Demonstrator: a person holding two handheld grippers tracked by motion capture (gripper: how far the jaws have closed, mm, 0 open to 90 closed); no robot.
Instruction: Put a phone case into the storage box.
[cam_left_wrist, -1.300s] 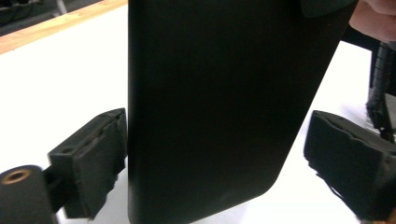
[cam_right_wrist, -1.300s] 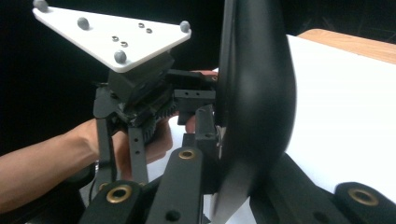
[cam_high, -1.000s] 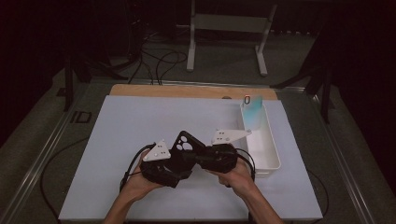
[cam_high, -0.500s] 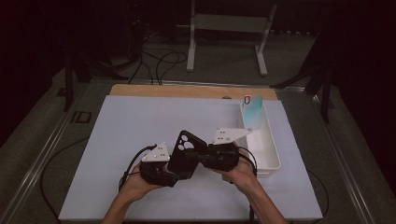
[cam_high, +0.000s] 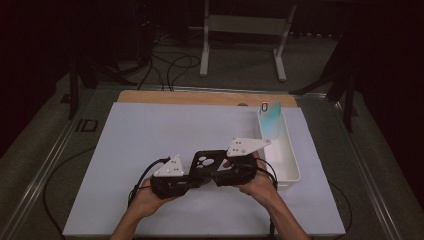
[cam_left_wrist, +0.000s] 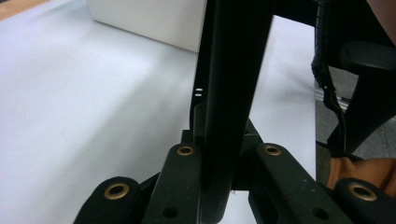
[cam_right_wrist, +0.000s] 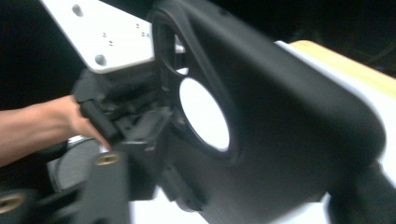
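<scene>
A black phone case (cam_high: 205, 162) with a camera cut-out hangs just above the white mat between both grippers, near the front of the table. My left gripper (cam_high: 196, 176) has just been closing and now clamps the case, which shows edge-on (cam_left_wrist: 229, 70) between its jaws. My right gripper (cam_high: 221, 172) has just been opening; the case (cam_right_wrist: 280, 130) still lies between its parted jaws, which stand off it. In the right gripper view the left gripper's grey plate (cam_right_wrist: 102, 32) and the hand holding it show behind the case.
A white bin (cam_high: 289, 150) stands on the mat (cam_high: 150, 130) just right of the grippers, with a teal flat object (cam_high: 270, 120) leaning at its far end. A wooden strip (cam_high: 200, 97) borders the mat at the back. Cables and a metal stand lie beyond the table.
The left gripper's jaws have closed onto the case and the right gripper's jaws have parted. The case has tipped slightly lower. Both hands stay in place.
</scene>
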